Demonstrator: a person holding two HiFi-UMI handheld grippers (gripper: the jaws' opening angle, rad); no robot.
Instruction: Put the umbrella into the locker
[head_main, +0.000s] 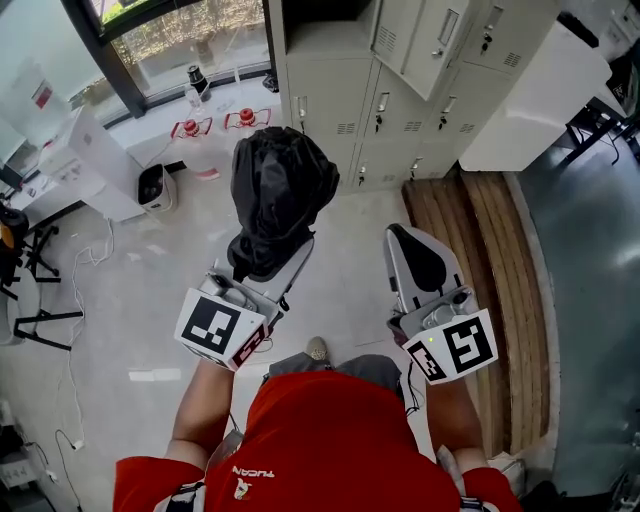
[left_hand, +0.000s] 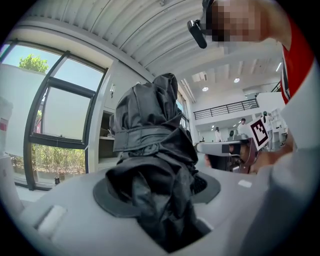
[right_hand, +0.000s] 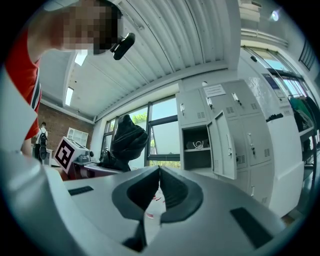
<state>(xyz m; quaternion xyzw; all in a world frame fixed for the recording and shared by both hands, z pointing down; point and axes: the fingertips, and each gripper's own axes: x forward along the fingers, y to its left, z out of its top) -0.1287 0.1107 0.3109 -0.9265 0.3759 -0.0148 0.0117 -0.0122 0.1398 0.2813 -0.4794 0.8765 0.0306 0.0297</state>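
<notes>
floor (head_main: 150, 290): pale, cables (head_main: 72, 300) trailing | windows (head_main: 190, 40): daylight, dark frames | wooden slats (head_main: 490, 300): floor's right edge | ceiling (right_hand: 165, 45): ribbed white

A small white word on the red shirt (head_main: 330, 430) reads roughly "TUCAN"; its end is unclear. A paper notice (right_hand: 215, 90) on the lockers (right_hand: 250, 135) and a red label (head_main: 42, 95) on a white panel (head_main: 22, 115) are too small to read.

Umbrella (head_main: 281, 190) in left claw (head_main: 272, 252), right claw (head_main: 402, 236) to its right, lockers (head_main: 405, 95) ahead of both, window (head_main: 190, 35) left of lockers
</notes>
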